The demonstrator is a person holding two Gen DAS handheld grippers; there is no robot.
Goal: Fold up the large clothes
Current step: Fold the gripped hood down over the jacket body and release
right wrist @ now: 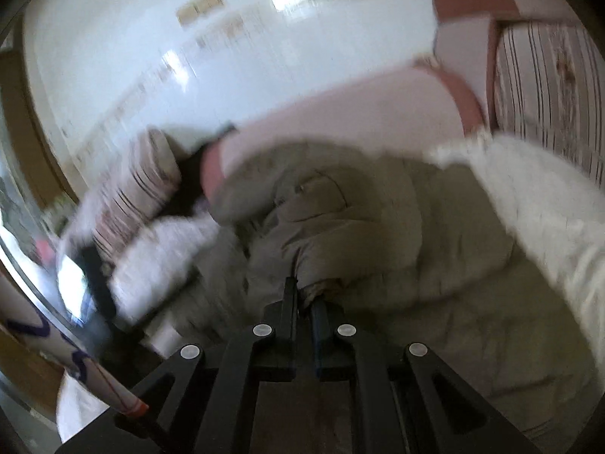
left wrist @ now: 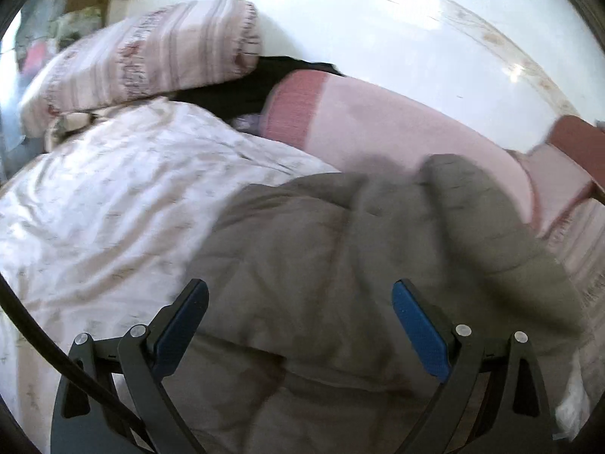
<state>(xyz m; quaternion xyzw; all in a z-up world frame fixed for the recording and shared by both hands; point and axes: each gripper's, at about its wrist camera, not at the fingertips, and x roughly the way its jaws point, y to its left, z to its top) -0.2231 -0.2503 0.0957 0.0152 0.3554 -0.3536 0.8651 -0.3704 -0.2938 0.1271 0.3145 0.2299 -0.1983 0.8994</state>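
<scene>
Right hand-held gripper (right wrist: 304,295) clamped on the grey padded jacket (right wrist: 359,219), bulk stretching toward twelve o'clock, while the left hand-held gripper (left wrist: 300,291) hovers spread wide over it.

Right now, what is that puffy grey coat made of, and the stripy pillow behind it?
The grey coat looks like a padded jacket with a thin, matte woven shell, probably synthetic: it has stitched, puffy sections and soft wrinkles. The striped pillow looks like printed cotton-type cloth over soft filling; it is dull, not shiny, though blur leaves the weave unclear.
</scene>
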